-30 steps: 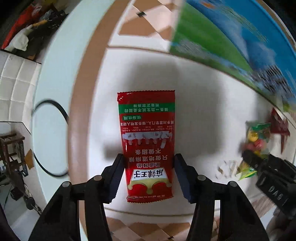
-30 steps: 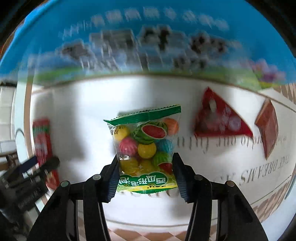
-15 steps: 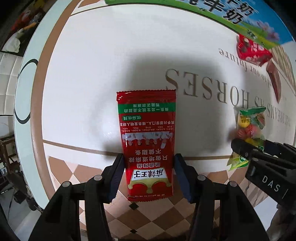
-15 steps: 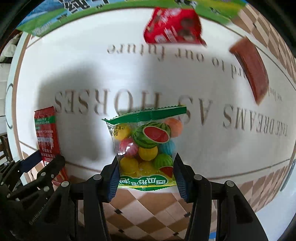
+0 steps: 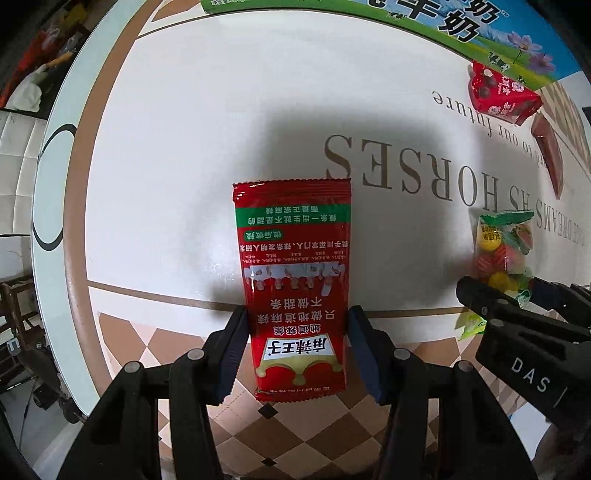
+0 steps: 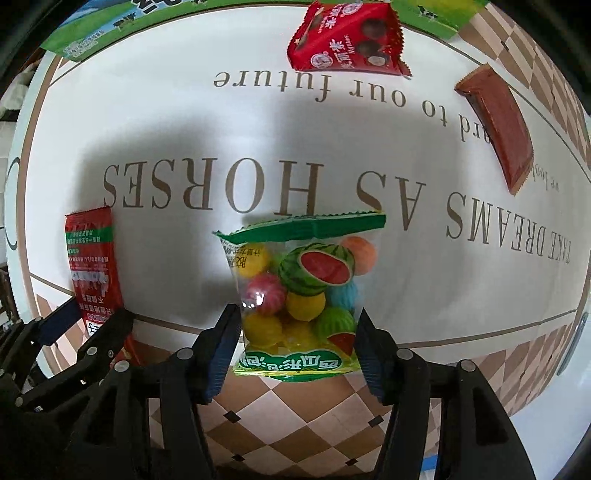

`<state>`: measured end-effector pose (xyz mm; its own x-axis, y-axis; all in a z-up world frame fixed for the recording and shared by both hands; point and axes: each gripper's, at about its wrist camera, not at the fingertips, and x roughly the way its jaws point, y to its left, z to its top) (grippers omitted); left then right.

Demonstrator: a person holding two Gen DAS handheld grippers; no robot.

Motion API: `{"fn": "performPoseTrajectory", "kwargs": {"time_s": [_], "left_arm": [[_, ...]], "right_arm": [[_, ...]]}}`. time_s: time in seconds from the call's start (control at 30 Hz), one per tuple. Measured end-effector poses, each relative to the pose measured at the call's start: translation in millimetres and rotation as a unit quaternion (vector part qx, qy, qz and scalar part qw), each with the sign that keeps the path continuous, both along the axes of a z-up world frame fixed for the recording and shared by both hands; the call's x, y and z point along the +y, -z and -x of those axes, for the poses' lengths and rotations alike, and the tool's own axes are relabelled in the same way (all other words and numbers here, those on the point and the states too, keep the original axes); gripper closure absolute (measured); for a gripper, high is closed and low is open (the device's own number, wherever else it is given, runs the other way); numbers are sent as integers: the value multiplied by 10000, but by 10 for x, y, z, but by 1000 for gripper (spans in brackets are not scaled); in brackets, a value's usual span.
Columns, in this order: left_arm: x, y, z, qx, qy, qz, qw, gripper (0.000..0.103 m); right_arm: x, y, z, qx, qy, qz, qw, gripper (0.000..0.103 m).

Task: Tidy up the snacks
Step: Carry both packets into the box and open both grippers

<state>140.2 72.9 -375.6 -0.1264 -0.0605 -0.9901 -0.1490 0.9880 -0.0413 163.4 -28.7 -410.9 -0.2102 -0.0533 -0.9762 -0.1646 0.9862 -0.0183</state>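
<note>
**Two packets near release, and either one could drag or land askew**

The right gripper point(image 6: 295, 347) has just been opening its jaws; the clear bag of fruit-shaped gum balls point(image 6: 301, 295) sits between them, and a thin gap now shows at its right edge, so the grip looks loosened rather than firm. If the bag's crinkled edge clings to a pad as the hand lifts, it could be tugged out of line or flipped.

The left gripper point(image 5: 295, 350) has its jaws pinching the lower half of the long red spicy-strip packet point(image 5: 293, 284), and they have just been closing slightly. The packet hangs flat over the surface point(image 5: 184, 147), above the band where the white field meets the brown checks. A thin foil sachet held only by its edges may buckle or swing, then settle crooked.

The two grippers work close side by side, so a careless withdrawal could knock the neighbouring packet. Farther off lie a red chocolate-ball pouch point(image 6: 347, 40), a brown bar point(image 6: 495, 122) and the milk carton point(image 5: 424, 22); all are well apart, so they run little risk.
</note>
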Motion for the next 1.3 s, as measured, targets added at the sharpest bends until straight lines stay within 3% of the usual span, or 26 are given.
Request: {"fn": "performPoseTrajectory", "kwargs": {"time_s": [0.13, 0.27, 0.4, 0.53, 0.67, 0.8, 0.93, 1.07, 1.2, 1.3], "left_arm": [[56, -4, 32, -85, -123, 49, 9999, 61], [61, -118, 0, -202, -178, 155, 9995, 63], [39, -421, -82, -459, -191, 366, 9981, 63], [11, -891, -247, -888, -157, 607, 9941, 63], [7, -1435, -546, -1388, 4, 835, 9868, 63], [123, -1922, -1056, -1809, 133, 963, 9787, 63], [237, -2164, -1578, -2016, 242, 865, 9753, 63], [356, -2110, -2060, -1868, 410, 655, 9794, 63], [458, -1778, -2515, -1437, 669, 72, 9873, 62], [515, -1425, -2746, -1039, 863, -394, 9901, 63]], "right_arm": [[-52, -98, 57, -148, 62, -22, 9999, 52], [-63, -149, 117, -133, 104, -124, 9998, 53], [-117, -295, 159, -190, 177, -308, 9992, 54], [-206, -676, 36, -356, 287, -708, 9964, 54], [-274, -1274, -194, -782, 341, -1139, 9898, 54], [-365, -1842, -545, -1241, 385, -1426, 9812, 54], [-335, -2252, -1069, -1616, 462, -1567, 9732, 54], [-316, -2317, -1555, -1737, 603, -1564, 9704, 54], [-245, -2223, -1936, -1801, 549, -1280, 9737, 54], [-187, -1979, -2209, -1668, 557, -1080, 9785, 54]]}}
